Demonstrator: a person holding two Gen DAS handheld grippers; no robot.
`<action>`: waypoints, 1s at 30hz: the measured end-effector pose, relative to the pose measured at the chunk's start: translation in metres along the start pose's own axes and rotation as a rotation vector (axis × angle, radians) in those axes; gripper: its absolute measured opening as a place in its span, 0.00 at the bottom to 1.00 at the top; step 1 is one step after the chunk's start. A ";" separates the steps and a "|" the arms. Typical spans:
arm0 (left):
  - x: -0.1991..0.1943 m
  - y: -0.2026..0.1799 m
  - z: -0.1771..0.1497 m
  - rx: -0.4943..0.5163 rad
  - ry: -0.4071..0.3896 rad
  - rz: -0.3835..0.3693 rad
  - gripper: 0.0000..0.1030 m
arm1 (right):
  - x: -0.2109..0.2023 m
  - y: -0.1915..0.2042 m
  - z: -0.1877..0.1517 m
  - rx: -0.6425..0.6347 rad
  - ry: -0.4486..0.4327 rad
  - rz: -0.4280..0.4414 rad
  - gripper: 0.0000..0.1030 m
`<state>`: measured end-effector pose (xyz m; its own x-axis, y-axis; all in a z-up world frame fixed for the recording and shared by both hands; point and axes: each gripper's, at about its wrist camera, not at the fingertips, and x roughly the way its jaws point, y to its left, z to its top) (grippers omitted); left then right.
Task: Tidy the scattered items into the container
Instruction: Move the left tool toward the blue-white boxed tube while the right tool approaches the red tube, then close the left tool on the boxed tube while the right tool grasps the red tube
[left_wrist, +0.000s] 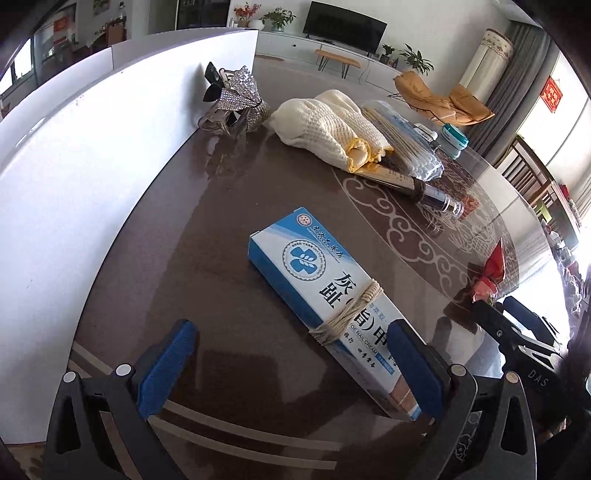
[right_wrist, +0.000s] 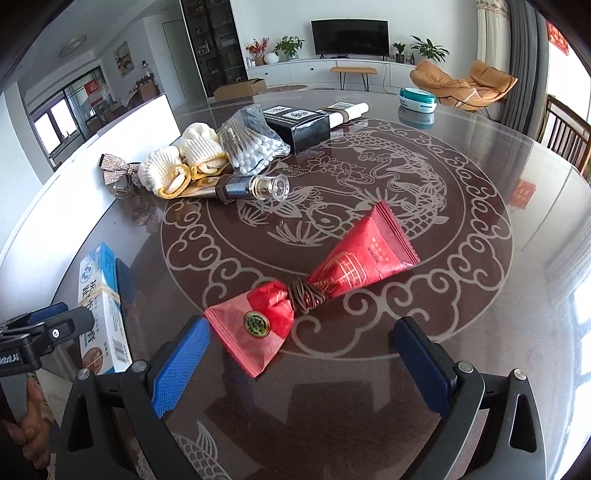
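A blue and white cream box (left_wrist: 332, 299) tied with string lies on the brown table; its near end sits between the open fingers of my left gripper (left_wrist: 295, 369). It also shows in the right wrist view (right_wrist: 101, 310). A red packet (right_wrist: 317, 288) bound at its waist with cord lies in front of my open right gripper (right_wrist: 299, 362), its near corner between the fingers. The white container wall (left_wrist: 92, 166) stands at the left. Cream gloves (right_wrist: 181, 162), a cotton swab bag (right_wrist: 251, 144), a glass-capped bottle (right_wrist: 251, 186) and a glitter bow (right_wrist: 118, 170) lie further back.
A black box (right_wrist: 299, 125) with a white roll (right_wrist: 347, 110) and a teal-and-white round case (right_wrist: 417, 99) lie at the far side of the table. Wooden chairs (right_wrist: 569, 133) stand at the right. The table's edge curves round at the right.
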<state>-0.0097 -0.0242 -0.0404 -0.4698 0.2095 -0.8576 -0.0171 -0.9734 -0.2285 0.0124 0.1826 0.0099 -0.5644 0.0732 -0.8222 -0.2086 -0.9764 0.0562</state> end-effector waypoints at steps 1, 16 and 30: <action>0.001 -0.001 0.002 -0.011 0.010 0.003 1.00 | 0.006 0.002 0.006 -0.005 -0.001 -0.015 0.98; 0.019 -0.033 0.000 0.084 0.037 0.197 1.00 | 0.016 -0.032 0.021 -0.043 -0.008 -0.095 0.98; 0.015 -0.018 -0.009 0.204 -0.037 0.132 1.00 | 0.011 -0.041 0.026 -0.069 -0.035 -0.025 0.98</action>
<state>-0.0090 -0.0024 -0.0533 -0.5115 0.0796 -0.8556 -0.1299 -0.9914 -0.0146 -0.0057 0.2286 0.0131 -0.5877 0.1034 -0.8024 -0.1684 -0.9857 -0.0038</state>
